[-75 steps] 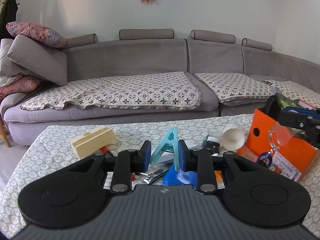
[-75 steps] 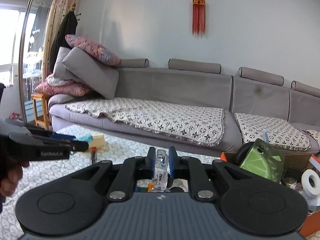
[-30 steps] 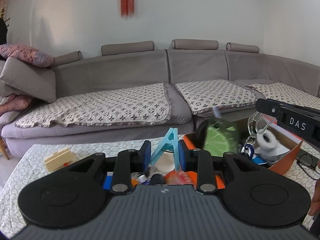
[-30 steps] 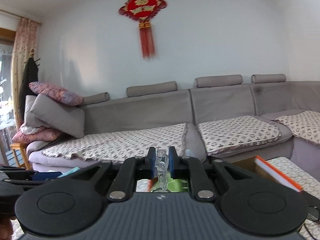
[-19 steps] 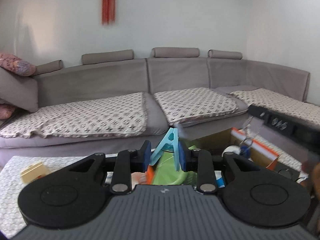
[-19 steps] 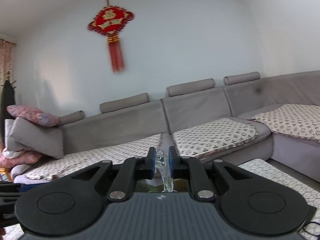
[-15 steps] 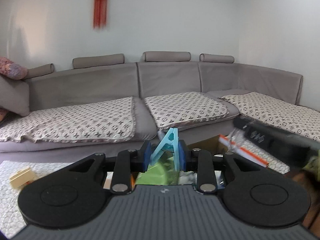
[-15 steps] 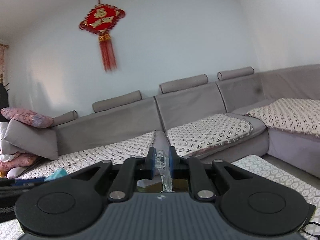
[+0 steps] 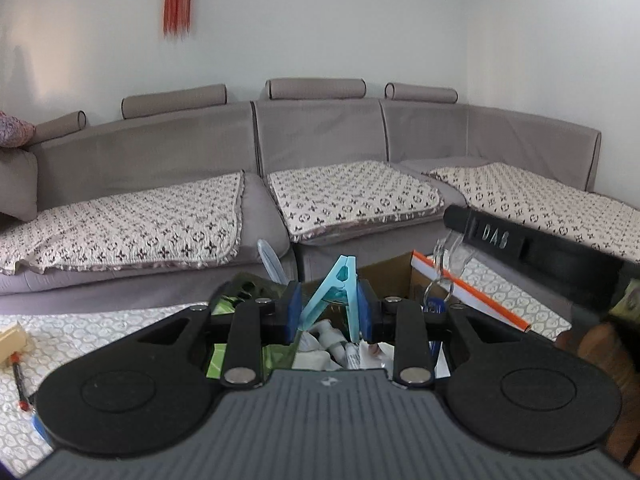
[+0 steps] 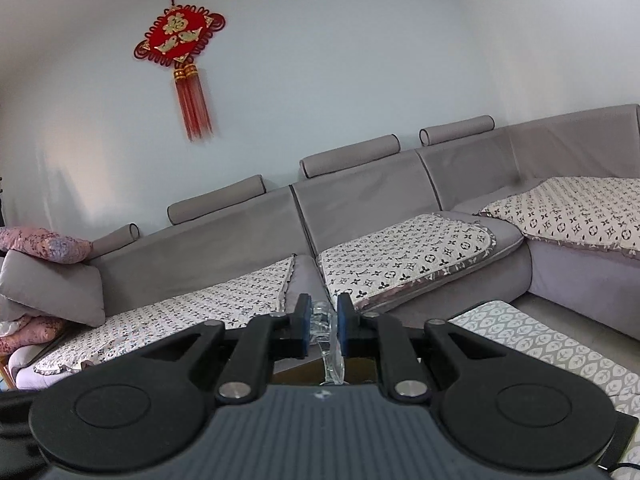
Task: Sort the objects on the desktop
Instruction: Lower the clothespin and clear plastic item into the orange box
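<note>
My left gripper is shut on a light blue clothes peg and holds it above an open orange cardboard box with several small items inside. My right gripper is shut on a clear plastic keychain piece. In the left wrist view the right gripper reaches in from the right, and the clear piece hangs from it with a key ring over the box. In the right wrist view only a dark strip of the box shows under the fingers.
A table with a leaf-patterned cloth carries a cream block and a red pen at the left. A grey sofa stands behind the table. Green packaging sticks out of the box's left side.
Both grippers have swung right from the table's clutter to over the orange box, each still holding its item. In the last half second the left view tilted down onto the box.
</note>
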The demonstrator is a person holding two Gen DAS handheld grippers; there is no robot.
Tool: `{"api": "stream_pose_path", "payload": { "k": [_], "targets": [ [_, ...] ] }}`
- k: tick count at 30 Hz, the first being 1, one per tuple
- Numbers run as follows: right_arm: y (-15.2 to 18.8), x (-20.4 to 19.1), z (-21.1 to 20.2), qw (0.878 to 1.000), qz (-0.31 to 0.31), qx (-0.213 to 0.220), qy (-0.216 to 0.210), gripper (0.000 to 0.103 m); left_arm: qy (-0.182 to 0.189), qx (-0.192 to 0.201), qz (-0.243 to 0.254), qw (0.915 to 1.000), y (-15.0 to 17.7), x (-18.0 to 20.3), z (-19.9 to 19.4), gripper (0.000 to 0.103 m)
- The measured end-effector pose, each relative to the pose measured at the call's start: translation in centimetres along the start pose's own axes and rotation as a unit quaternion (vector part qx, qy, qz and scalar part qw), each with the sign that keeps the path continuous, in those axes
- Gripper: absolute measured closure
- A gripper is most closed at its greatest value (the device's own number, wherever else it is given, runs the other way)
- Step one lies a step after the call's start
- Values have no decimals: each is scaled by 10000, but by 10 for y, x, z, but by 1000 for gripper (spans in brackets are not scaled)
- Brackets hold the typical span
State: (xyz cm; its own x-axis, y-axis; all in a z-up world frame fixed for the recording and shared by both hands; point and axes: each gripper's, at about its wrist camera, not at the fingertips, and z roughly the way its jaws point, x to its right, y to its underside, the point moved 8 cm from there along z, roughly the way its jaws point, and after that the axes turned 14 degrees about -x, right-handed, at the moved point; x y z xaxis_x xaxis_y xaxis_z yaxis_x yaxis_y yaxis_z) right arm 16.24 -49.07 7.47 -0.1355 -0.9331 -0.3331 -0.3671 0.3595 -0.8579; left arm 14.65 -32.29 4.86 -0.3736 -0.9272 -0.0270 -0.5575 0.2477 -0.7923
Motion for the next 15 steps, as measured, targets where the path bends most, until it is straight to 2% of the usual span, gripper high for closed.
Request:
{"api": "stream_pose_path", "payload": {
  "k": [15],
  "targets": [
    [10, 18, 17, 9995, 88, -277, 73, 91, -80, -312, 86, 9994, 8, 16, 12, 74]
  ]
}}
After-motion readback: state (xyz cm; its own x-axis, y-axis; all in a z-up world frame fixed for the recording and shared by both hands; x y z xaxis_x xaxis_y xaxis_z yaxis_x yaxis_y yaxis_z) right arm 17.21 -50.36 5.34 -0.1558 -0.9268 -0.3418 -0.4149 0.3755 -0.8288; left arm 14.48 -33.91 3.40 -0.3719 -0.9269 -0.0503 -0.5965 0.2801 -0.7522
